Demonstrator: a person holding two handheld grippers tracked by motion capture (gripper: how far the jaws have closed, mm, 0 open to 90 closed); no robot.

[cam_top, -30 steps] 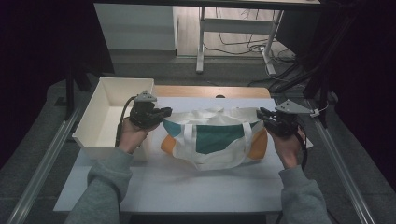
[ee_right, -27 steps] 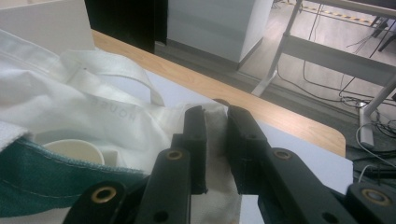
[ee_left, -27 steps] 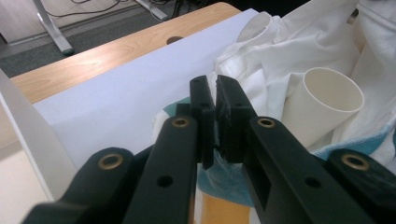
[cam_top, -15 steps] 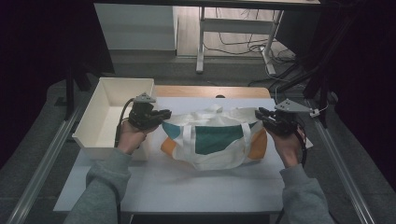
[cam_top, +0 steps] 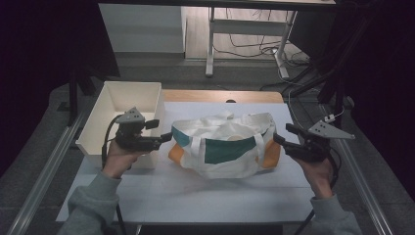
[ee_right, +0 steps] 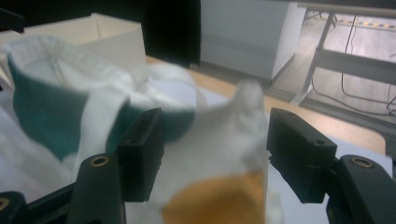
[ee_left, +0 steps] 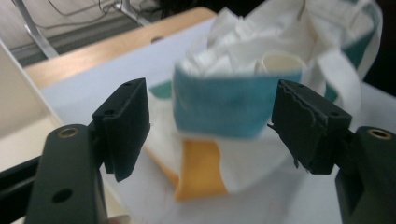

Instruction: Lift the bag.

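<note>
So the left gripper (cam_top: 166, 137) is sitting just off the left end of the cloth bag (cam_top: 222, 146), and its jaws have just been opening up; in the left gripper view (ee_left: 210, 128) they're standing wide, with the teal band of the bag showing in the gap but neither pad pressing on it. The right gripper (cam_top: 280, 139) is doing the mirror thing at the bag's right end: its jaws have also just been opening, and in the right gripper view (ee_right: 215, 158) they're spread wide with the white and orange corner of the bag bunching up between them, though it's blurry enough that I can't tell whether the cloth is brushing a pad. Both grippers are pointing inward at each other, roughly level, each held in one of the person's hands, with grey sleeves coming in from the bottom edge of the high view. The bag itself is lying in the middle of the white table (cam_top: 195, 196), slumped and a bit crumpled, white with teal panels, orange bottom corners and white straps, and its top is gaping open. Something pale and rounded (ee_left: 279, 62) is sitting inside the mouth of the bag, too fuzzy to identify. Just left of the left gripper, a white open box (cam_top: 120, 100) is standing at the table's left edge, close to that hand and apart from the bag.
</note>
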